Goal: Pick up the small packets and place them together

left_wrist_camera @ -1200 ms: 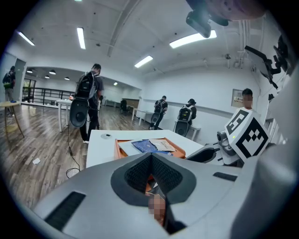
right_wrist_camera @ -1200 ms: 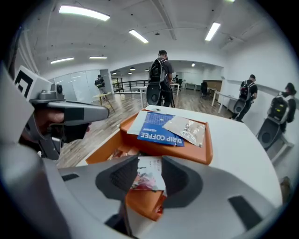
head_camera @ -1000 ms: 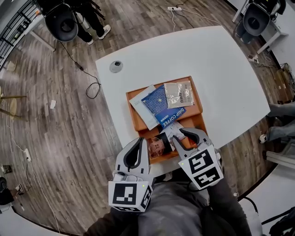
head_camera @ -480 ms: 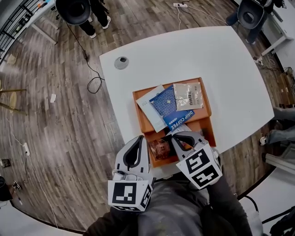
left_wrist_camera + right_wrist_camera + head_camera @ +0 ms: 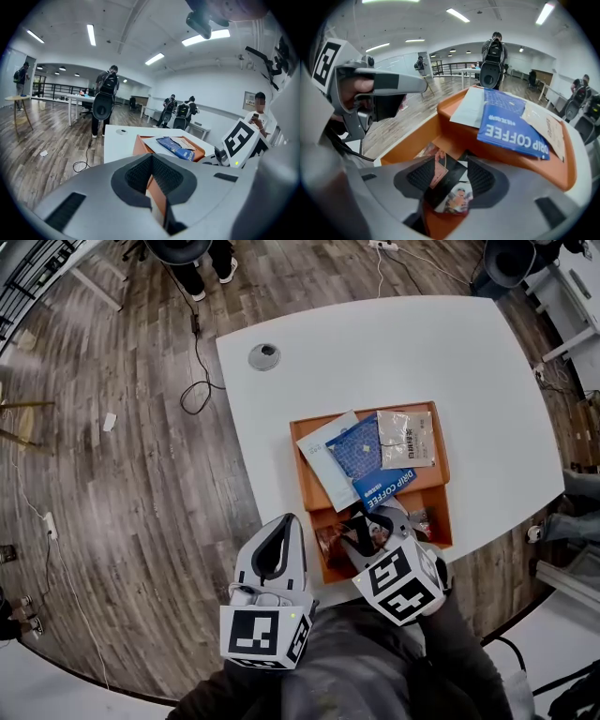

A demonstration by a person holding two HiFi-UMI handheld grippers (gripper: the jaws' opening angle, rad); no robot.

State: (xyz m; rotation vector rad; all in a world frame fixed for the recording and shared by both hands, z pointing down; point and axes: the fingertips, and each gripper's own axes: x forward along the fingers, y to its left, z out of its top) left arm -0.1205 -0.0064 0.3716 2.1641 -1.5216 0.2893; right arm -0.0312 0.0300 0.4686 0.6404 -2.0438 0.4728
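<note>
Just opening R gripper (image 5: pixel 378 526) w/ dark packet (image 5: pixel 447 185) loose between jaws in near section of tray (image 5: pixel 459 129); holds L gripper (image 5: pixel 284 526) pressed together, empty, at tray's near-left corner.

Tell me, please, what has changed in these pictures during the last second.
The right gripper has sunk into the near compartment of the orange tray. Its jaws have just been opening, and a small dark packet stands between them, seemingly let go. The left gripper remains shut. The packets in the far compartment, the blue coffee packet among them, lie as before.
</note>
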